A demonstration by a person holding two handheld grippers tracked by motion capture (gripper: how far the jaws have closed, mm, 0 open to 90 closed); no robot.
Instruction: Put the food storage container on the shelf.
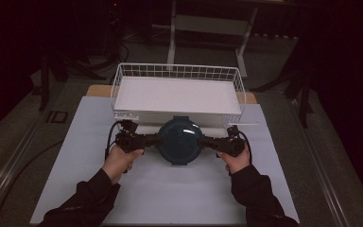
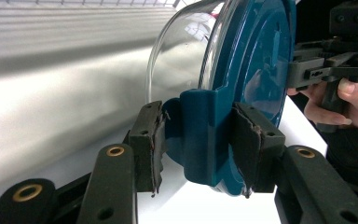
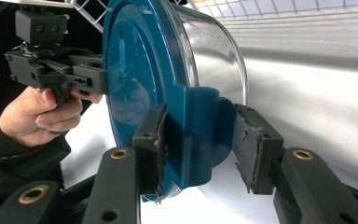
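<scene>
From where I stand, the person's left hand [image 1: 119, 160] sits at the left of the white table top [image 1: 170, 194], wrapped round the handle of the black two-jaw left gripper [image 1: 152, 140]. In the left gripper view its jaws are pinched on a dark teal locking tab [image 2: 199, 135] at the rim of the lid, one pad [image 2: 150, 140] on each flat side of the tab, pressing on it.

Between the two tools is the round clear glass container [image 1: 180, 140], closed with a dark teal plastic lid [image 2: 254, 60]. It is held up off the table top by both grippers, just in front of the near wall of the basket, with the lid facing upward in the high view. The glass bowl part [image 3: 214, 51] shows below the lid in both gripper views.

At the right, the black right gripper [image 1: 209, 141] comes in from the person's right hand [image 1: 236, 158]. In the right gripper view its jaws straddle the opposite teal tab [image 3: 200, 135]: the left pad [image 3: 151, 144] lies against the tab, while a narrow gap shows between the right pad [image 3: 254, 144] and the tab, so I cannot tell whether this grip is tight.

Behind the container stands a white wire basket [image 1: 123, 78] with a flat white floor, on the far part of the table.
</scene>
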